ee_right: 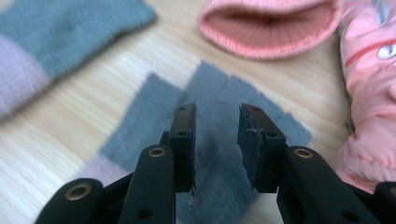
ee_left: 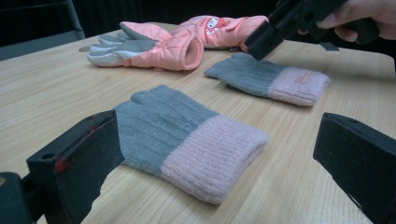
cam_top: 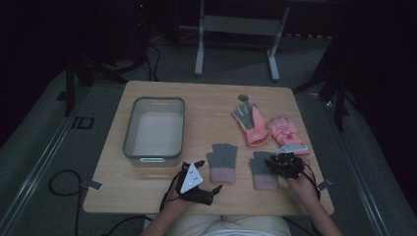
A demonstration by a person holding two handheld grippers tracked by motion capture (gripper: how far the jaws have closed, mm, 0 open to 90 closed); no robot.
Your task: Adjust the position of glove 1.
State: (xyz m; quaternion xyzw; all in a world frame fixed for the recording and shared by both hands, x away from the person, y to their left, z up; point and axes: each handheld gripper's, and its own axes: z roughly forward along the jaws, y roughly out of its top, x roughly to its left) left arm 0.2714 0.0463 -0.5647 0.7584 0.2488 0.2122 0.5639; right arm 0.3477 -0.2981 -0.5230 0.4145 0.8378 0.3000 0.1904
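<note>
Nearest the camera, the left gripper (cam_top: 209, 184) rests low on the pale wood-grain table (cam_top: 206, 98), its jaws spread wide before a ribbed knit glove (ee_left: 187, 140) of grey wool with a pink cuff. A second such glove (cam_top: 264, 170) lies under the right gripper (cam_top: 270, 164), whose jaws stand narrowly apart above its grey fingers. Two puffy pink padded gloves (cam_top: 252, 124) (cam_top: 284, 130) lie beyond. One clear, rounded rectangular plastic bin (cam_top: 129, 129) sits to the left.
</note>
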